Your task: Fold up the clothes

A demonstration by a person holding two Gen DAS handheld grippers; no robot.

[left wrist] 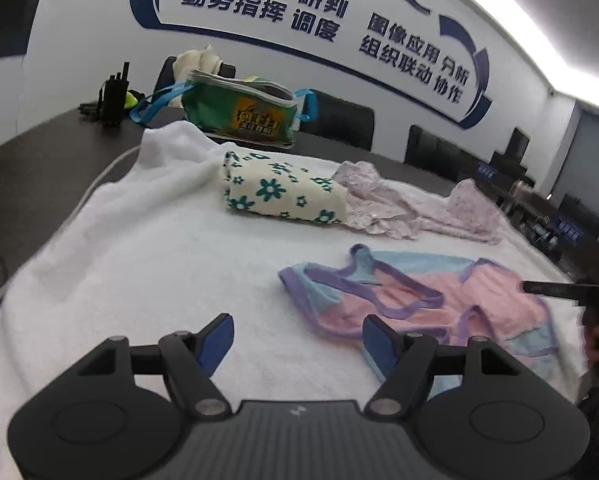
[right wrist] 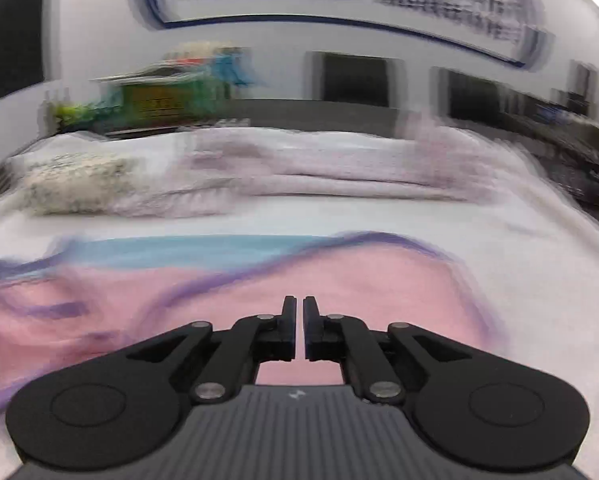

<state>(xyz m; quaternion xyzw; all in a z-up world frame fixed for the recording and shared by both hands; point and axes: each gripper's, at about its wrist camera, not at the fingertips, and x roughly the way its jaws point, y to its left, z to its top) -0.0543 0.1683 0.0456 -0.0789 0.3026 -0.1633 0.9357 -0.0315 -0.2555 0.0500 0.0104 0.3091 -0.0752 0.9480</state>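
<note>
My left tongs (left wrist: pixel 297 338) hang spread wide over the fluffy white towel (left wrist: pixel 139 272), while my right tongs (right wrist: pixel 298 312) are pinched nearly together above the pink garment (left wrist: pixel 439 304), though whether they grip any cloth I cannot tell. That thin, purple-trimmed knit lies crumpled near the towel's right edge. Any hasty pull may bunch it or drag the soft towel.

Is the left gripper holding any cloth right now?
No, the left gripper is wide open above the white towel, with nothing between its blue pads.
</note>
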